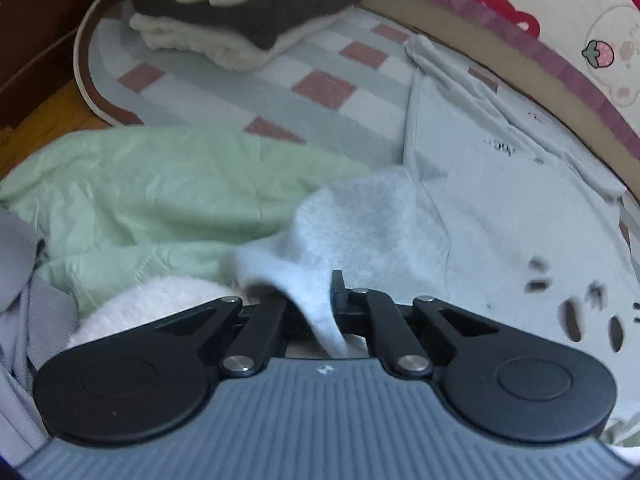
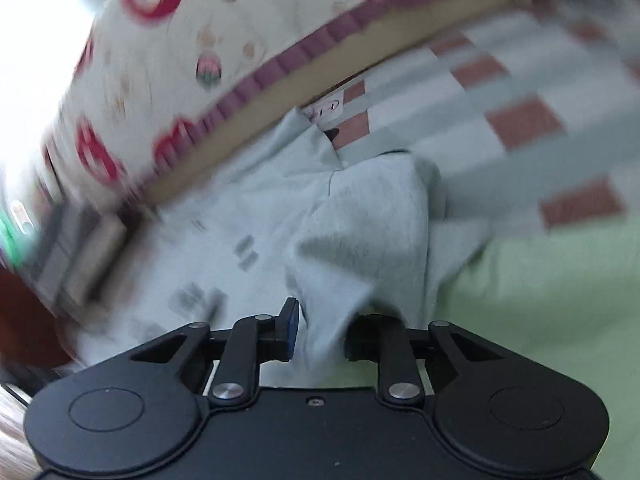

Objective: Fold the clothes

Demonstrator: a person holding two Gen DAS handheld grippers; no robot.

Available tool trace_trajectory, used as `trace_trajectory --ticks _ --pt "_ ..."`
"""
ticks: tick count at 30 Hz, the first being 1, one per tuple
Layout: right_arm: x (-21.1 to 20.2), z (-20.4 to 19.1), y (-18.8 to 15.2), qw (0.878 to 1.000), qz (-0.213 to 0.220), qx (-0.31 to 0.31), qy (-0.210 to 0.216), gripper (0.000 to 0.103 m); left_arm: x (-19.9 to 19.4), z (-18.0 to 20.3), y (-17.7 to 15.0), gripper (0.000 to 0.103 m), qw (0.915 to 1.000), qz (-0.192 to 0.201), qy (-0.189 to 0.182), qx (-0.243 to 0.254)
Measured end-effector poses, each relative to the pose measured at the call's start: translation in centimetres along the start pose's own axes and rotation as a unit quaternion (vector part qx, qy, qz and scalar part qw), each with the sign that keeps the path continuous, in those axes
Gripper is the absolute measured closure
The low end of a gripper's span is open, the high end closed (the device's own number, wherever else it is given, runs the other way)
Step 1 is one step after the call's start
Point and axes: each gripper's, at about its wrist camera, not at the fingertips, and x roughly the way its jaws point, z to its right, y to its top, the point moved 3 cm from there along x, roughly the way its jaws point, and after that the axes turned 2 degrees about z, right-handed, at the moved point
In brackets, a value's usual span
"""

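Left gripper [image 1: 320,308]: jaws pinched tight on a fold of the pale blue sweatshirt [image 1: 500,216]; the cloth runs down between the fingers and bunches up just ahead of them.

Right gripper [image 2: 318,332]: jaws partly apart, a fold of the same sweatshirt [image 2: 360,224] hanging in the gap. The left pad [image 2: 289,328] shows clear beside the cloth; the right finger is half covered by fabric. Whether the pads still press on the cloth I cannot tell; the right wrist view is motion-blurred.

Sweatshirt: lies spread on the checked bedsheet [image 1: 320,88], its far edge up against the patterned headboard cushion [image 1: 560,8]. Dark print marks on the fabric, too blurred to read. The section between the two grippers is lifted and creased; the rest lies flat.

Near side, touching the sweatshirt: a light green garment [image 1: 160,184], crumpled. Just below it a fluffy white item [image 1: 152,304], and at the left edge a grey garment [image 1: 24,288].

Far corner of the bed: a stack of folded clothes [image 1: 240,12], white, dark and cream layers, well apart from the sweatshirt.
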Motion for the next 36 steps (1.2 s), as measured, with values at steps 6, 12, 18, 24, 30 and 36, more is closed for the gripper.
trace_trajectory --ticks 6,12,18,24,30,36 --pt "-2.1 3.2 0.9 0.996 0.026 0.079 0.011 0.066 -2.2 1.1 -0.5 0.077 0.9997 -0.004 0.0 -0.026" --pt "-3.6 3.5 0.7 0.994 0.016 0.11 0.021 0.06 -6.2 7.9 -0.9 0.064 0.9953 0.04 -0.057 0.067" --pt "-0.8 4.4 -2.5 0.972 -0.038 0.229 0.046 0.059 -3.2 18.6 -0.9 0.045 0.968 -0.007 -0.151 0.2" --pt "-0.7 6.2 -1.0 0.97 0.049 0.238 0.016 0.057 1.5 29.9 -1.6 0.045 0.9158 -0.009 -0.253 0.312" --pt "3.3 -4.6 1.3 0.997 0.034 0.046 0.045 0.081 4.0 35.5 -4.7 0.045 0.9212 -0.039 -0.253 0.293" --pt "7.6 -10.5 -5.4 0.969 -0.103 -0.225 -0.003 0.076 4.6 34.0 -4.9 0.045 0.9301 -0.065 -0.284 0.223"
